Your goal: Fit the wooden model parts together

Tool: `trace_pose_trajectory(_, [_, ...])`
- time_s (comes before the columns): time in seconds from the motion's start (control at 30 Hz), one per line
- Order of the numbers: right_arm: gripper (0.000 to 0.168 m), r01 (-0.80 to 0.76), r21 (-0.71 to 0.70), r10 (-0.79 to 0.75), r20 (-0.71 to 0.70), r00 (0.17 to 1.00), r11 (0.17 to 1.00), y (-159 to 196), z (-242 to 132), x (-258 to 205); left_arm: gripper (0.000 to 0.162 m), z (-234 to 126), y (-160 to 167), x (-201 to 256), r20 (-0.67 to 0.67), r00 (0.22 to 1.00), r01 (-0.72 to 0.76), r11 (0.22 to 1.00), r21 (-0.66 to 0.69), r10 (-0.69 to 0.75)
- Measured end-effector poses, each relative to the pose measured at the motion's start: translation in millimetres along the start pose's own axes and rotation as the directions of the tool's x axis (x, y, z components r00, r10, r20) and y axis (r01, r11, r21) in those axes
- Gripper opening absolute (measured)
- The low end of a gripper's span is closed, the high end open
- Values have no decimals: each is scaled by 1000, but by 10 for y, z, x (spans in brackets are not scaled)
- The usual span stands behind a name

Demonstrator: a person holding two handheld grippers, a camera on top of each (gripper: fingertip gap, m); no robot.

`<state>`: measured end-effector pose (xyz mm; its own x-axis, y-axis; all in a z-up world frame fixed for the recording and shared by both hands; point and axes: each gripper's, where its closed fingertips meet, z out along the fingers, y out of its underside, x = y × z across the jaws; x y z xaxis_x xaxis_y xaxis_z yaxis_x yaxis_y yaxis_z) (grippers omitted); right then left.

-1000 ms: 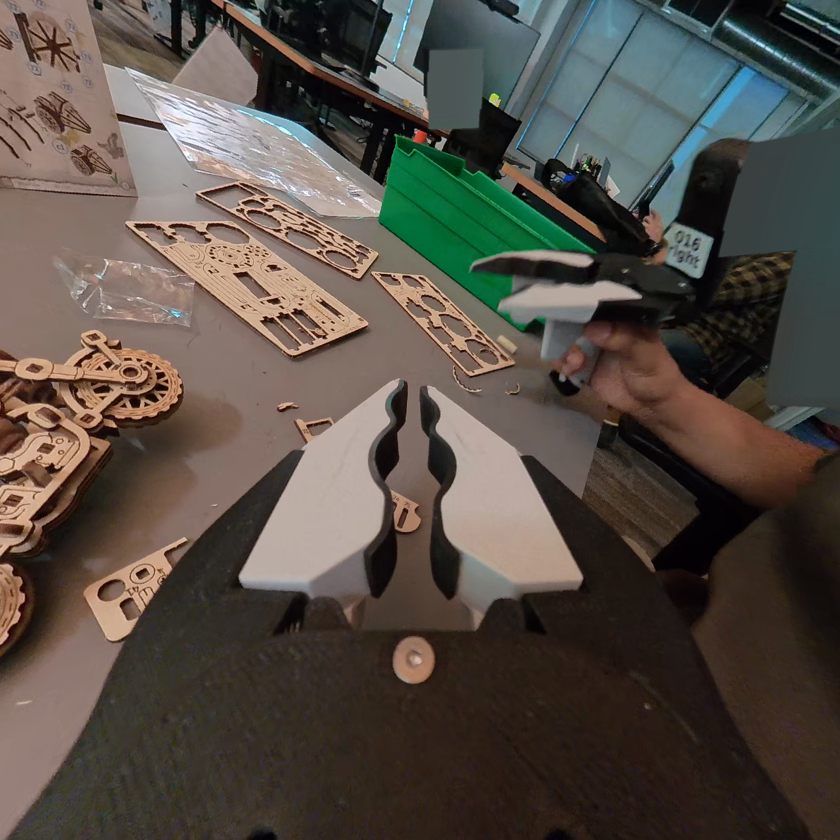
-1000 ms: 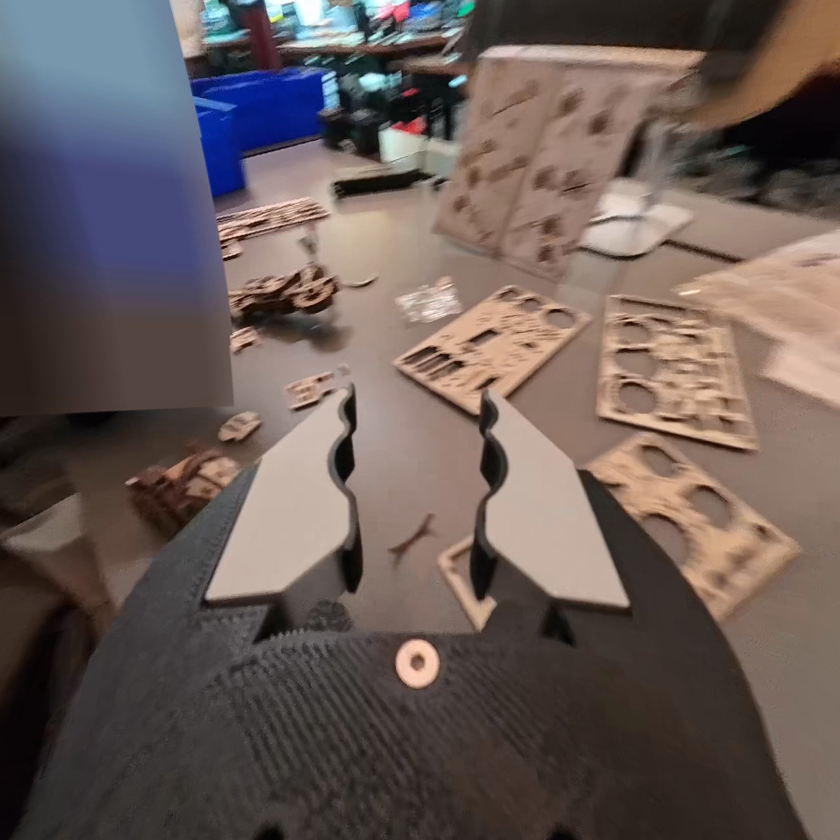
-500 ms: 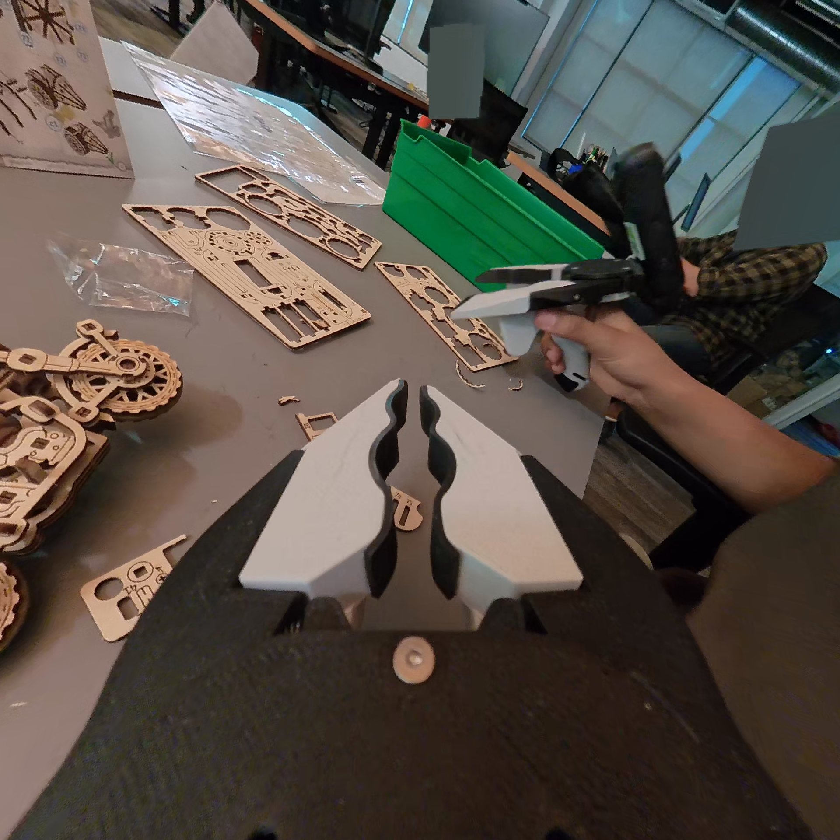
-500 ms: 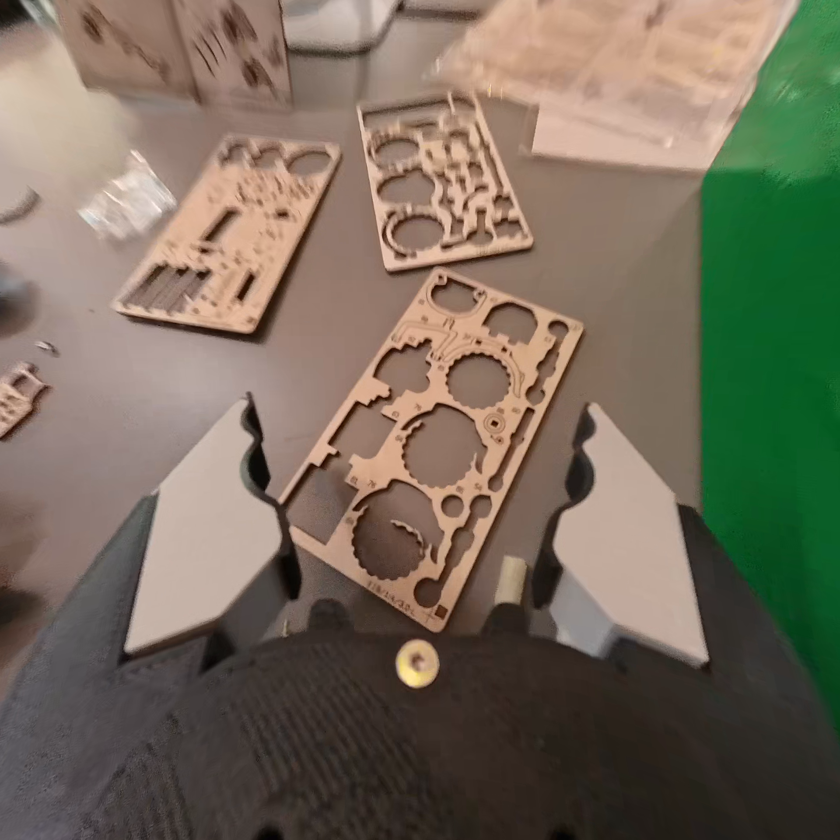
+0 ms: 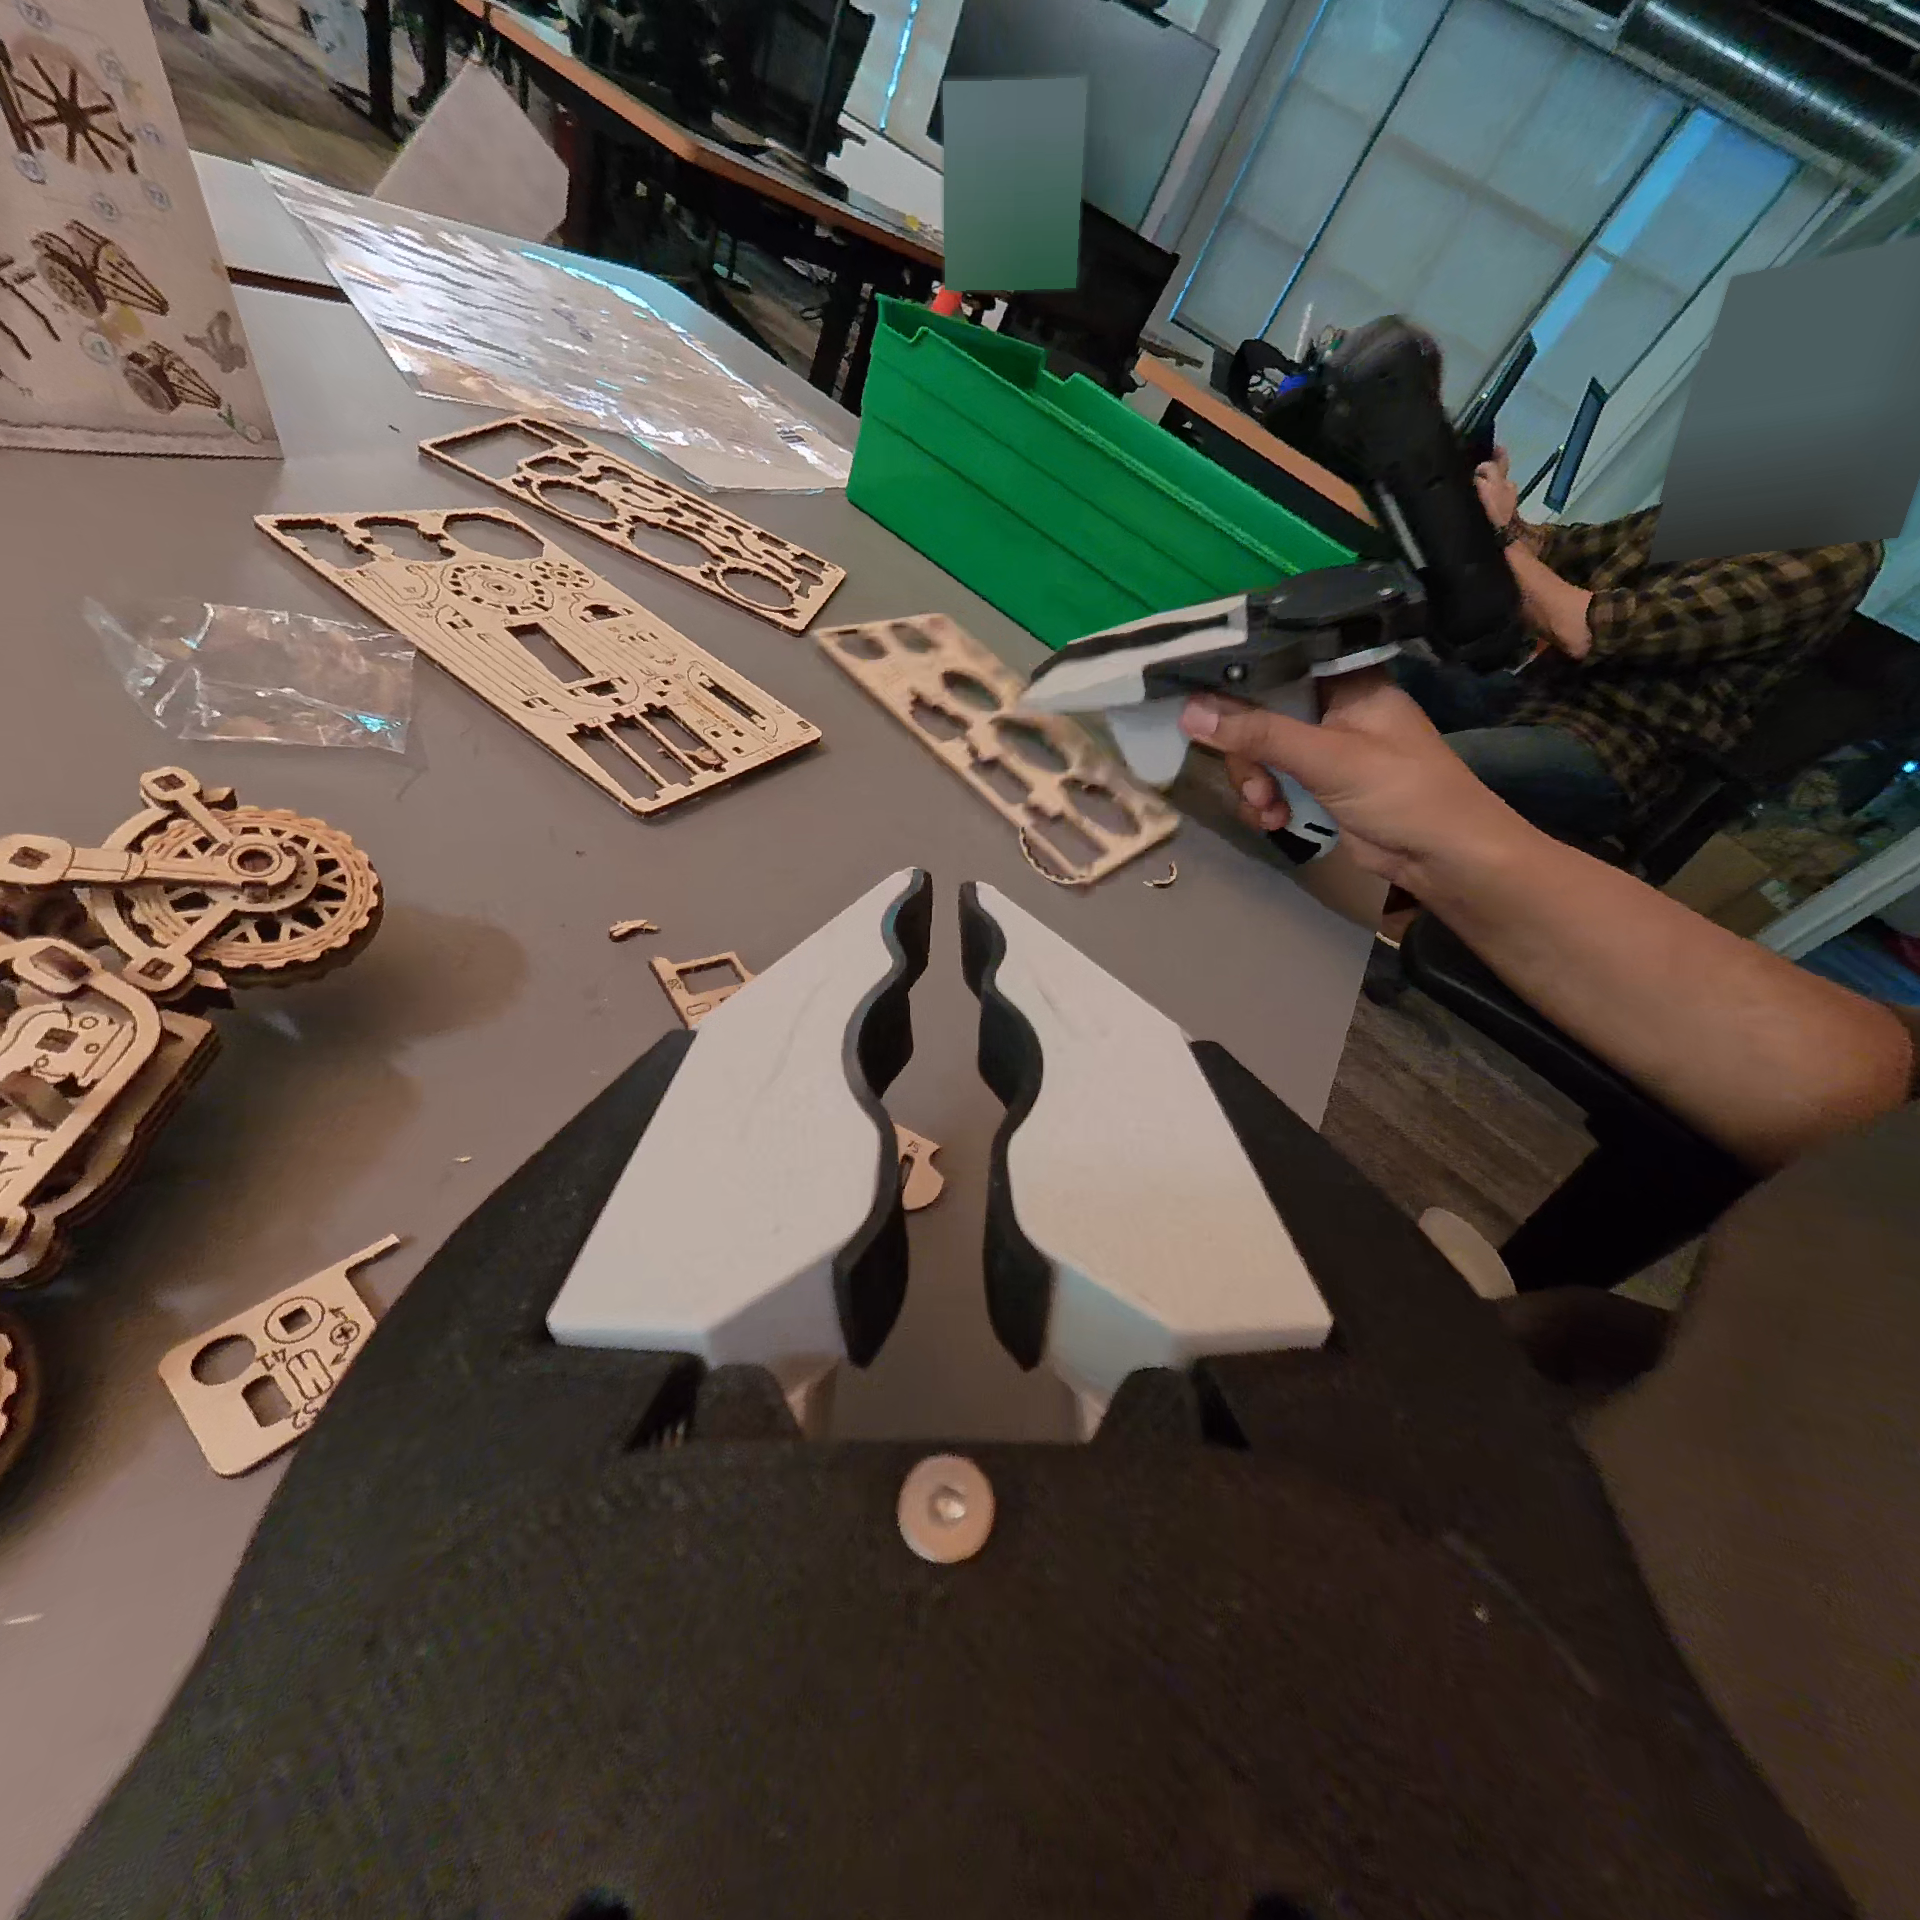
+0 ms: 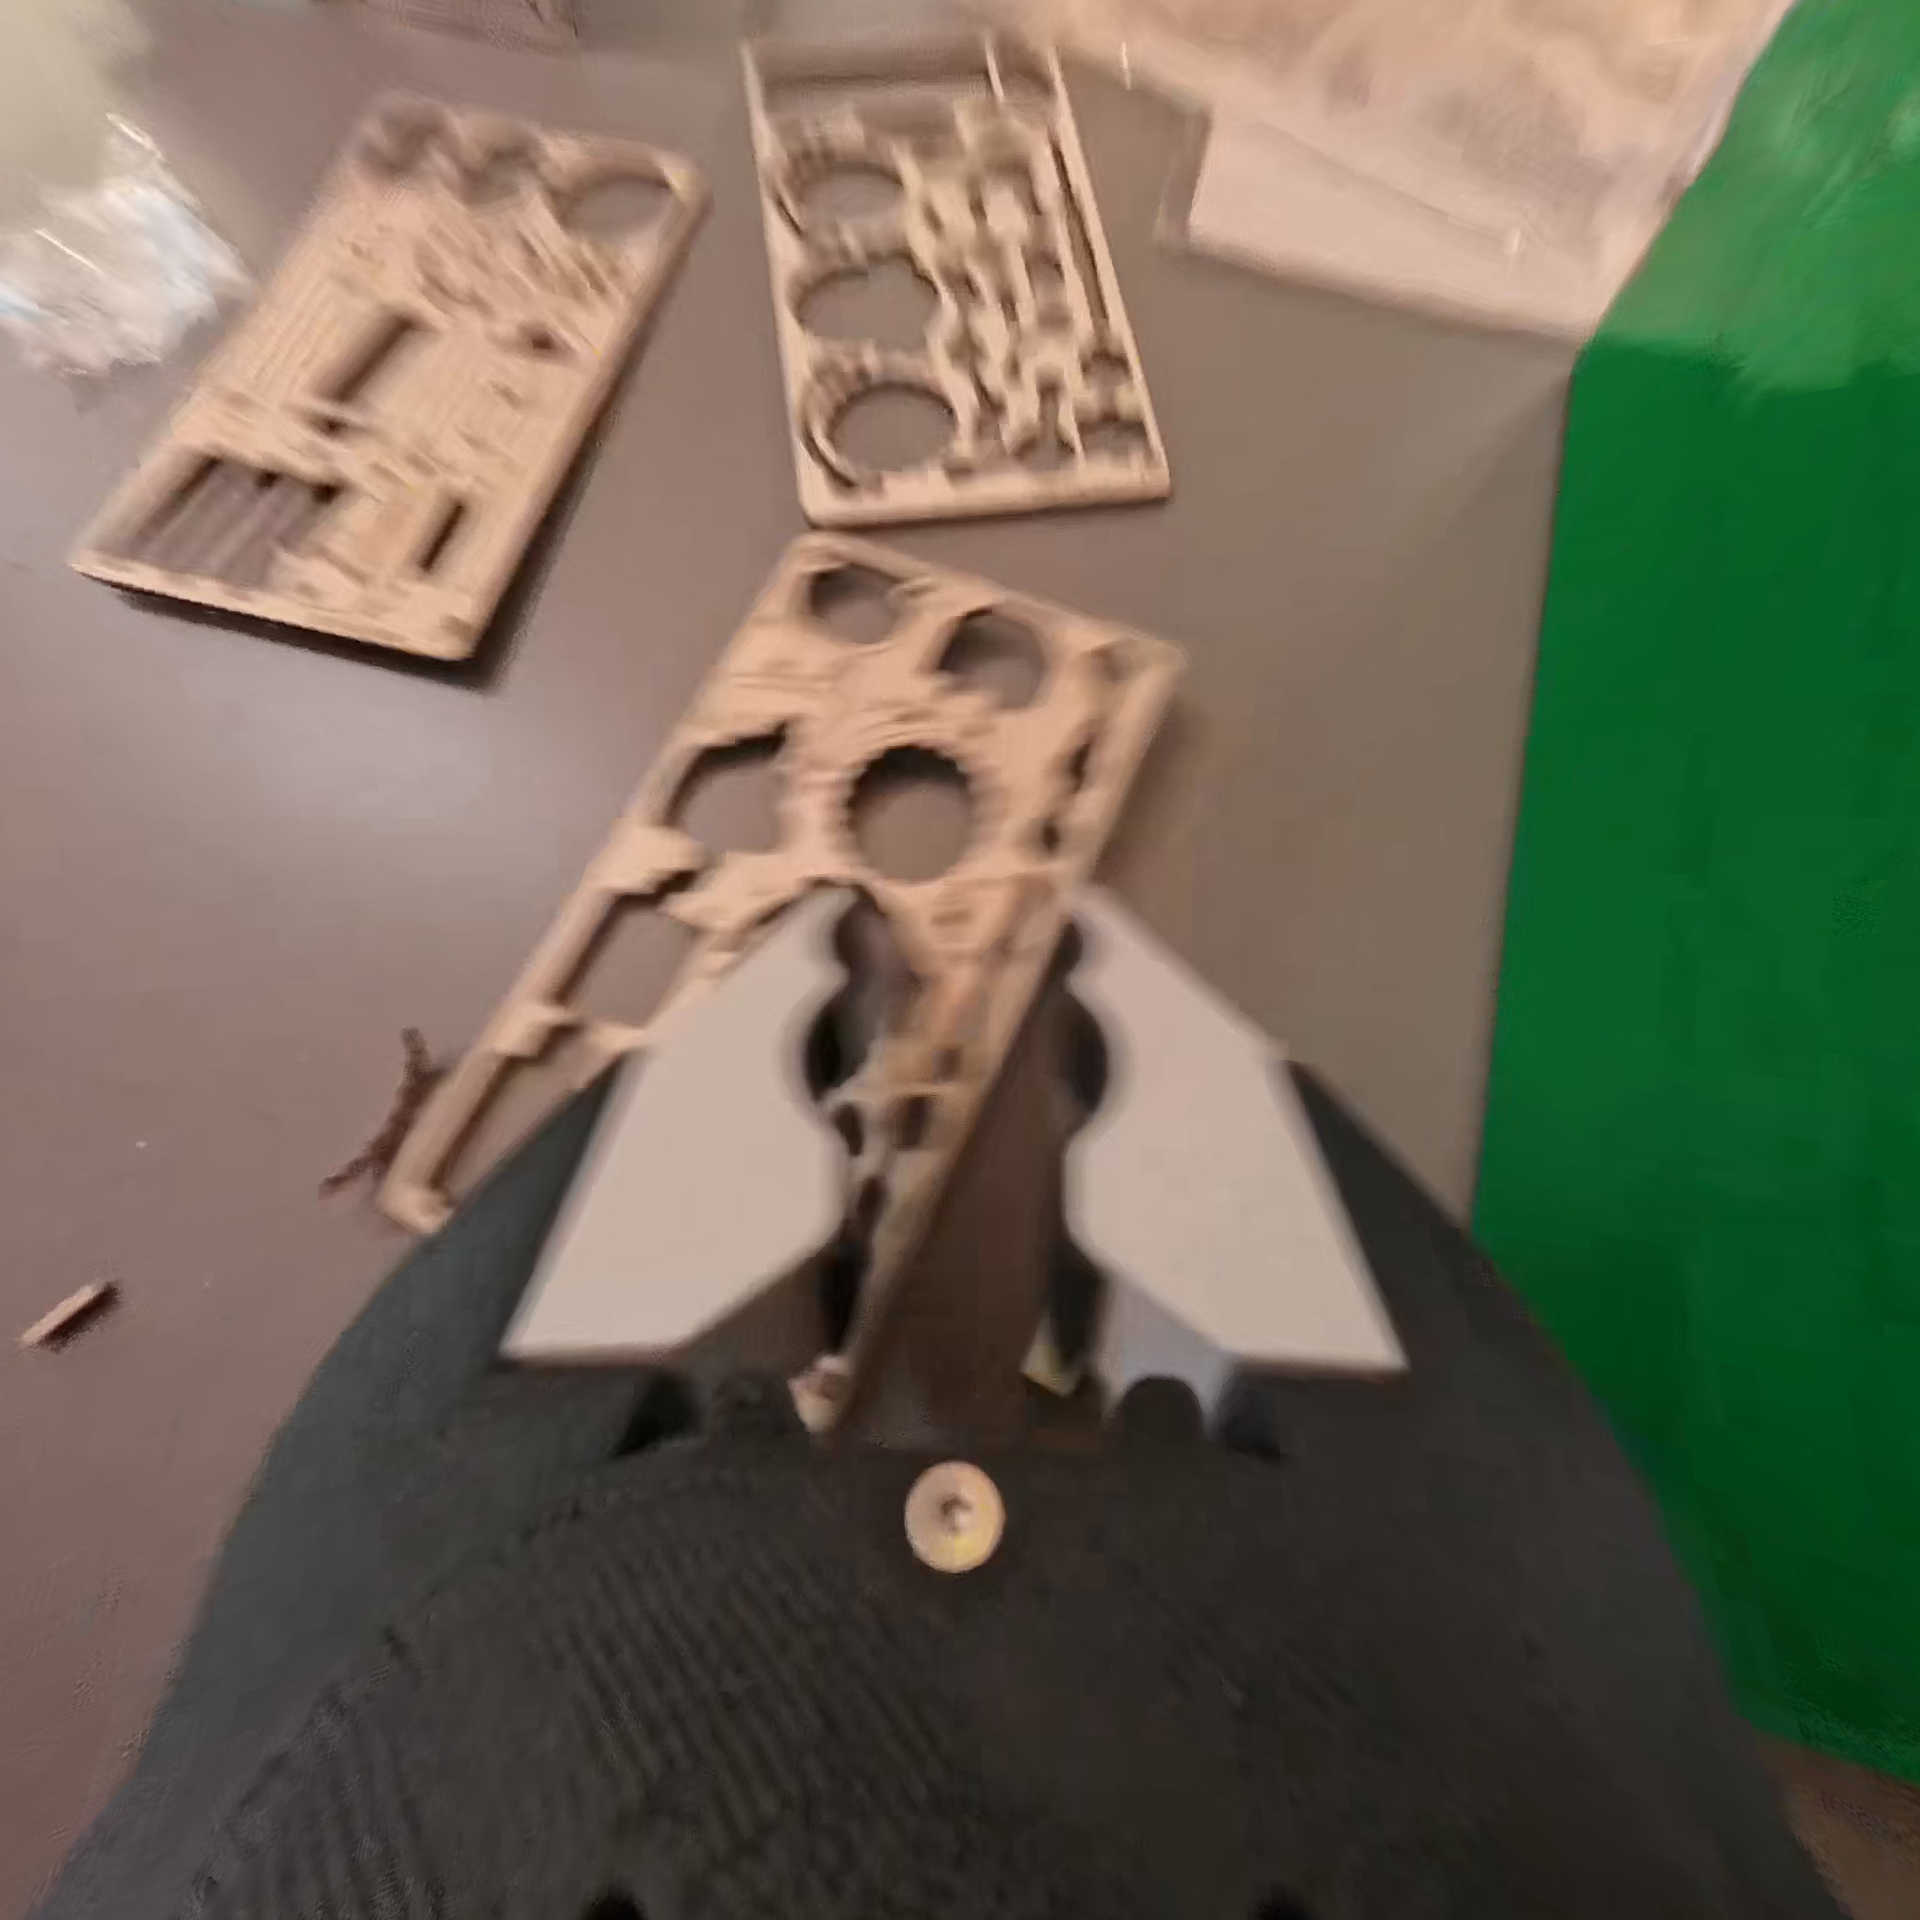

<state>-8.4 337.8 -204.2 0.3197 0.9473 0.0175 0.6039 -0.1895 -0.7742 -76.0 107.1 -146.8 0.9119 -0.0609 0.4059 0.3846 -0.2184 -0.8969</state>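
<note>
A wooden parts sheet (image 6: 831,707) with round cut-outs lies on the grey table, also in the left wrist view (image 5: 987,707). My right gripper (image 6: 956,925) is low over its near end; the jaws have closed in on the sheet's right edge, which runs between them. The view is blurred. It also shows in the left wrist view (image 5: 1039,691). My left gripper (image 5: 945,888) is shut and empty above the table. A part-built wooden model (image 5: 239,883) with gear wheels lies at the left. Loose wooden pieces (image 5: 281,1361) lie near my left gripper.
Two more parts sheets (image 5: 540,644) (image 5: 634,520) lie farther back. A green bin (image 5: 1039,499) stands right of the sheets, close to my right gripper (image 6: 1745,831). A clear bag (image 5: 260,675) and an instruction card (image 5: 94,239) are at the left. The table edge (image 5: 1351,987) is at the right. About 25 cm separates my left fingertips from my right. The instruction card (image 5: 94,239) lies around 30 cm away from my right fingertips.
My right gripper swung right, came down onto the cut-out sheet, and its jaws went from wide open to closed in on the sheet's edge. My left gripper stayed put.
</note>
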Motion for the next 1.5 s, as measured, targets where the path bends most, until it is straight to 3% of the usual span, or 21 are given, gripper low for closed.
trace_pose_trajectory(0.07, [8, 7, 105, -16, 91, 996, 994, -190, -165, -138, 5, -6, -9, 22, -6, 1000, -15, 1000, 7, 15])
trace_pose_trajectory(0.13, [32, 14, 81, -18, 44, 999, 997, -184, -210, -90, 5, -4, -10, 15, 2, 1000, -17, 1000, 8, 17])
trace_pose_trajectory(0.23, [34, 71, 62, -72, 20, 997, 996, -100, -197, -135, 5, -7, -15, -13, 16, 1000, -6, 1000, 12, 6])
trace_pose_trajectory(0.37, [41, -2, 115, -22, 211, 977, 993, -205, -233, -629, 5, -20, -26, -85, 46, 999, 28, 999, 23, -30])
trace_pose_trajectory(0.43, [62, 6, 73, -25, 250, 968, 997, -168, -177, -859, 5, -24, -30, -96, 50, 998, 35, 999, 27, -36])
trace_pose_trajectory(0.5, [72, 61, 25, -66, 255, 965, 998, -102, -83, -1030, 5, -23, -30, -92, 54, 998, 26, 999, 26, -28])
trace_pose_trajectory(0.7, [96, 260, -54, -255, 91, 963, 964, -11, 192, -954, 4, -28, -35, -64, 46, 999, 10, 999, 31, -11])
trace_pose_trajectory(0.73, [83, 266, -55, -264, 50, 963, 962, -25, 189, -856, 4, -33, -41, -65, 46, 999, 10, 999, 36, -12])
trace_pose_trajectory(0.87, [71, 307, -56, -311, -90, 946, 950, -79, 193, -362, 4, -40, -40, -53, 46, 999, 1, 999, 36, -2])
trace_pose_trajectory(0.97, [84, 202, -41, -204, -41, 978, 978, -87, 123, -282, 4, -31, -31, -45, 45, 999, -5, 1000, 28, 4])
trace_pose_trajectory(1.07, [78, 134, -47, -133, 20, 991, 990, -38, 18, -397, 4, -36, -37, -46, 50, 999, -9, 999, 33, 8])
trace_pose_trajectory(1.17, [70, 158, -99, -159, 2, 987, 982, 93, 41, -399, 4, -28, -30, -44, 50, 999, -12, 1000, 27, 10])
trace_pose_trajectory(1.23, [57, 145, -104, -140, 47, 989, 984, 102, 64, -432, 3, -25, -27, -43, 48, 999, -11, 1000, 24, 10])
trace_pose_trajectory(1.37, [49, 19, -103, -3, 157, 988, 995, 111, 119, -451, 3, -28, -30, -45, 48, 999, -10, 1000, 28, 8])
trace_pose_trajectory(1.43, [28, 42, -97, -28, 145, 989, 994, 121, 122, -368, 3, -27, -29, -42, 48, 999, -12, 1000, 26, 10])
trace_pose_trajectory(1.5, [28, 31, -98, -15, 160, 987, 995, 119, 118, -366, 3, -24, -26, -39, 47, 999, -14, 1000, 24, 12])
